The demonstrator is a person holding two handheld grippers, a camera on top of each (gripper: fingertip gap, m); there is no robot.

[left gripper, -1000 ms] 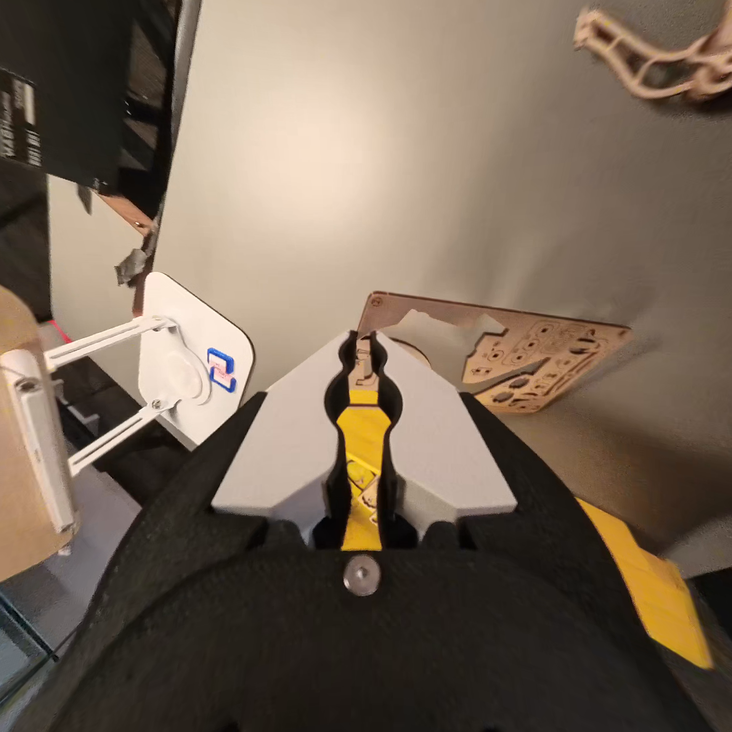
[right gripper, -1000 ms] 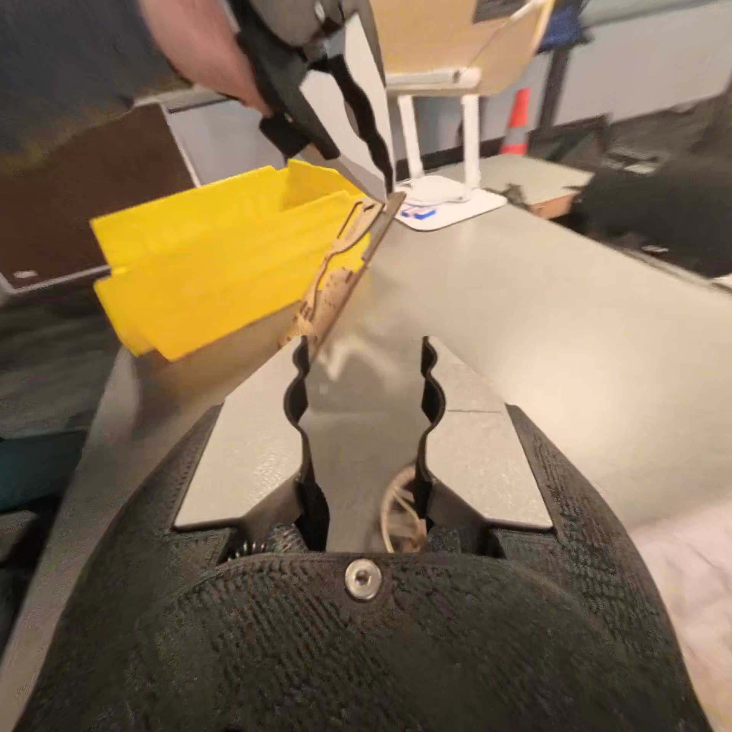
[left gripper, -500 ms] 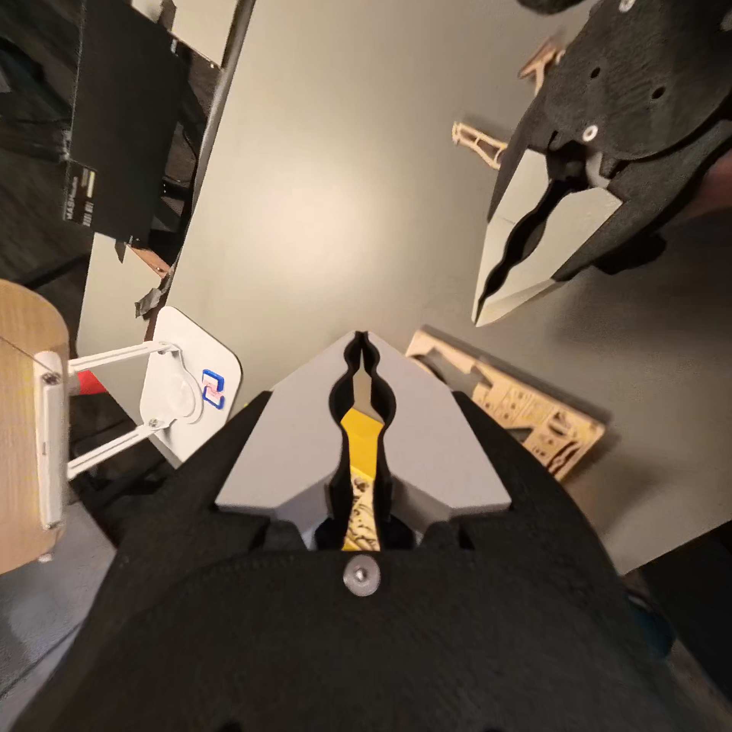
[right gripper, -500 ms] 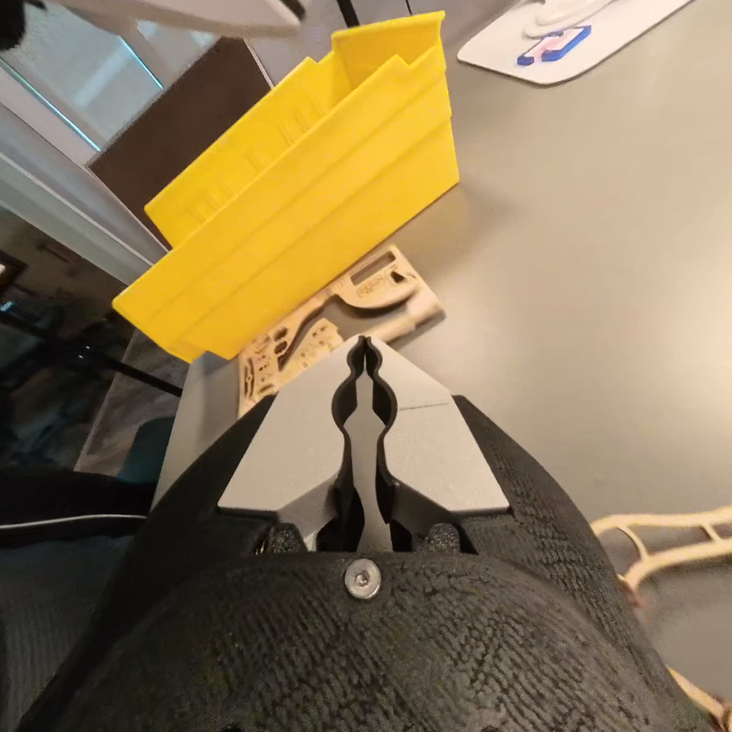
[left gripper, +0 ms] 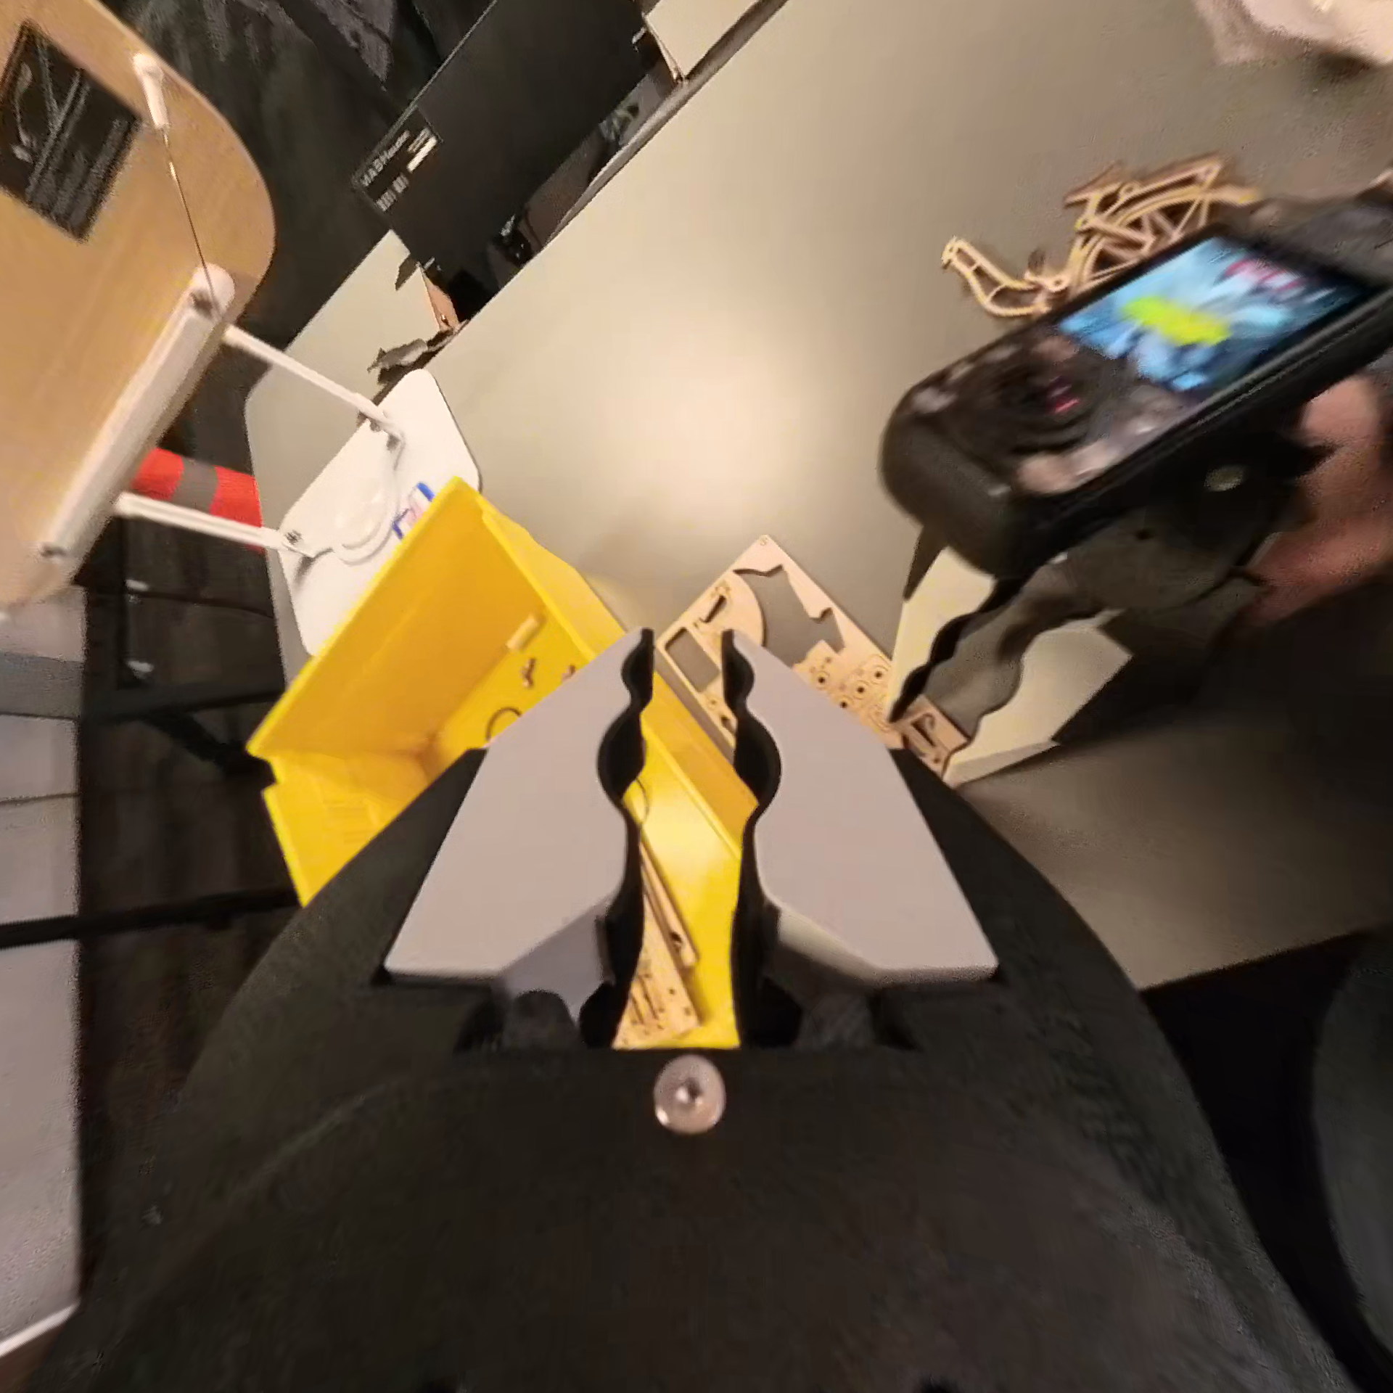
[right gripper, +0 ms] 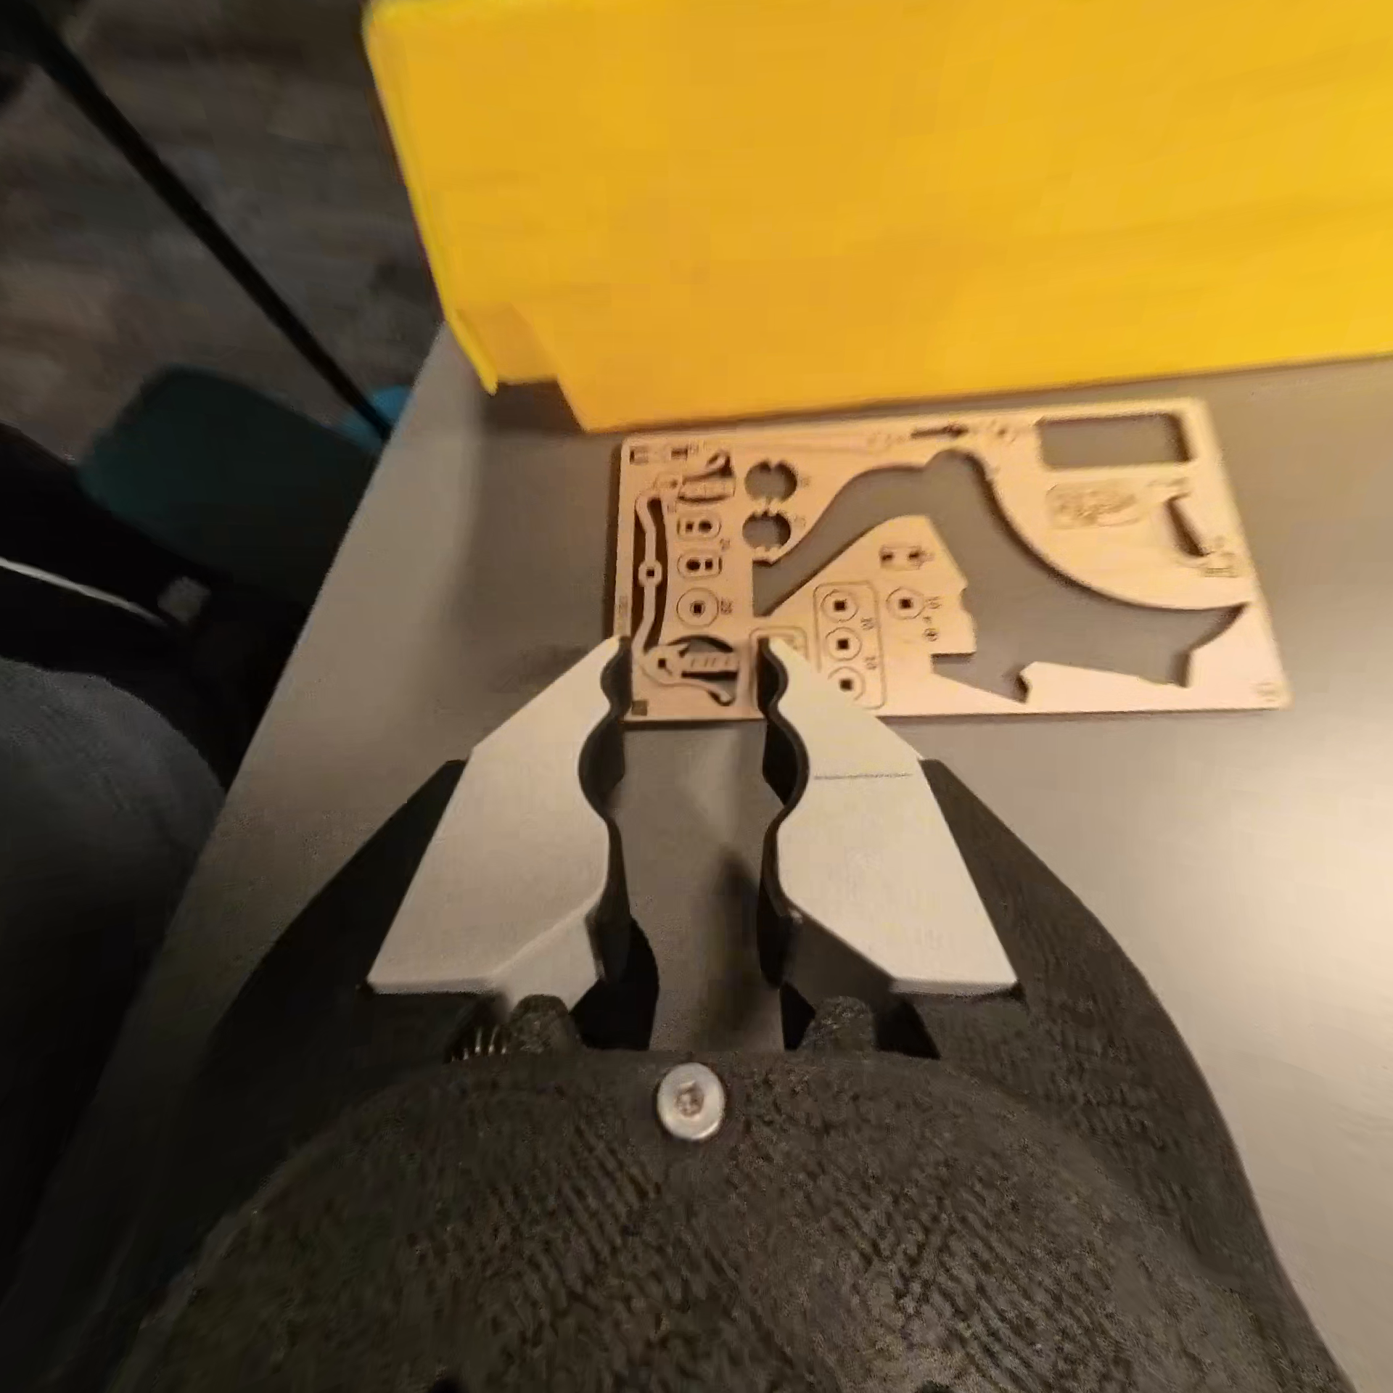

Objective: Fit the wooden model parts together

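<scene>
Left wrist view, nearest: left gripper (left gripper: 682, 641) with fingers spread, nothing between them, hanging above the yellow bin (left gripper: 422, 678). Inside the bin, seen through the gap toward 6 o'clock, a pale wooden strip (left gripper: 663, 957) lying on the yellow floor. Just past the bin wall at 1 o'clock, flat on the grey table (left gripper: 678, 339), the wooden parts sheet (left gripper: 829, 656) with cut-out holes. At 2 o'clock, right gripper (left gripper: 916, 678) tilted down, fingers parted, tips just over the sheet's near corner; contact not clear through the blur. On top of that gripper, a lit phone screen (left gripper: 1206, 316), held by a hand (left gripper: 1342, 543). Farther at 1 o'clock, a tangle of loose wooden model pieces (left gripper: 1085, 234). At 10 o'clock, a white stand base (left gripper: 354, 512) behind the bin. Right wrist view, nearest: right gripper (right gripper: 690, 648) spread wide, empty, tips over the near left corner of the wooden parts sheet (right gripper: 942, 588), whether touching unclear. Sheet lying flat on the grey table (right gripper: 1131, 829), several shapes already punched out. Directly beyond at 12 o'clock, the yellow bin (right gripper: 829, 188), its wall close against the sheet's far edge.
</scene>
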